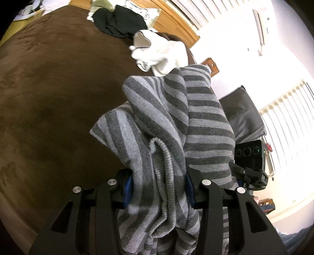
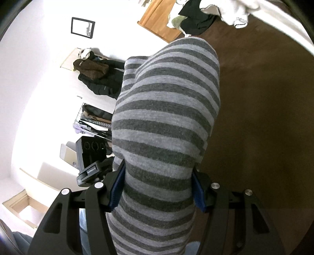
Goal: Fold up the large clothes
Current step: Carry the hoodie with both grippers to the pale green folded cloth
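On the left side of the left wrist view, a big brown bed cover fills the space. Far back on it lies a black cloth, and next to that a white cloth. In the middle, the striped sweater is bunched up in grey and dark grey bands. It hangs over the left gripper, and the blue pads press on it from both sides, so the jaws are clamped on the sweater. A ribbed edge of the sweater curls between them. To the right stands the other gripper's black camera box, and past it bright window blinds.

Over in the right wrist view, a picture frame hangs on the white wall at the left. Below it, dark coats hang in a heap. Lower down is a black camera box. In the middle, the striped sweater rises in a fat roll from the right gripper. Its blue pads squeeze the sweater, so these jaws grip it too. To the right is the brown bed cover, with a white cloth at the top.
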A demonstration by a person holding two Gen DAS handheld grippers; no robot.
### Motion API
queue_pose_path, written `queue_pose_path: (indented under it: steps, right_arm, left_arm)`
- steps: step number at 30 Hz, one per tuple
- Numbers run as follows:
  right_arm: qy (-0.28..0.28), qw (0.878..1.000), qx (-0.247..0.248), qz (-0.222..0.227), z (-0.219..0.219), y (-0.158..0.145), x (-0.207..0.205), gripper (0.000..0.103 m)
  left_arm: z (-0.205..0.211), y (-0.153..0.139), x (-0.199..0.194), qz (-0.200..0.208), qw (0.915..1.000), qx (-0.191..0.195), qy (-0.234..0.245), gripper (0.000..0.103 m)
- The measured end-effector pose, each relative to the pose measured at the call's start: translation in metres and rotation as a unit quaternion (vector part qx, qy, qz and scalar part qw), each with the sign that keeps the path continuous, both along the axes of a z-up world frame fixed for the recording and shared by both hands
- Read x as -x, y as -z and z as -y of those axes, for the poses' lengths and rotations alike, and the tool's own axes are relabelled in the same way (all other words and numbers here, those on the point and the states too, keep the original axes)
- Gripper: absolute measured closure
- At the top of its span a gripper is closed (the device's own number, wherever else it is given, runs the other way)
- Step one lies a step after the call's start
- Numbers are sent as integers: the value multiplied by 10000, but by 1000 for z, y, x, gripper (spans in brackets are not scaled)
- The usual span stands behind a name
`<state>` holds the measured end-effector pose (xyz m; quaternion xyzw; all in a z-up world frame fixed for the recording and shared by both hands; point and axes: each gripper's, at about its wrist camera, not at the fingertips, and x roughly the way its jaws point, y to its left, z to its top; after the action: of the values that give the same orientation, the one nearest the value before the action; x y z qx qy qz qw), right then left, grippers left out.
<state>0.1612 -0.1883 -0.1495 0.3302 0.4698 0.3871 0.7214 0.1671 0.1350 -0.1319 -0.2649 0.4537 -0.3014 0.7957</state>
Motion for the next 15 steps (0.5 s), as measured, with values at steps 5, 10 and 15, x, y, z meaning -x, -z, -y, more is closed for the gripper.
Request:
queue_pose_path:
  steps: [5, 10, 15]
  right_arm:
    - [246, 9997, 37, 77, 37, -18, 26, 44]
    - [691, 9973, 2, 254, 86, -39, 47, 44]
    - [1470, 9881, 160, 424, 177, -60, 85, 44]
  left_arm:
    - [40, -19, 10, 57, 9997, -18, 247, 59]
    - [97, -44, 4, 285, 9972, -80, 693, 59]
    - [195, -65, -8, 514, 9891, -7, 1382, 59]
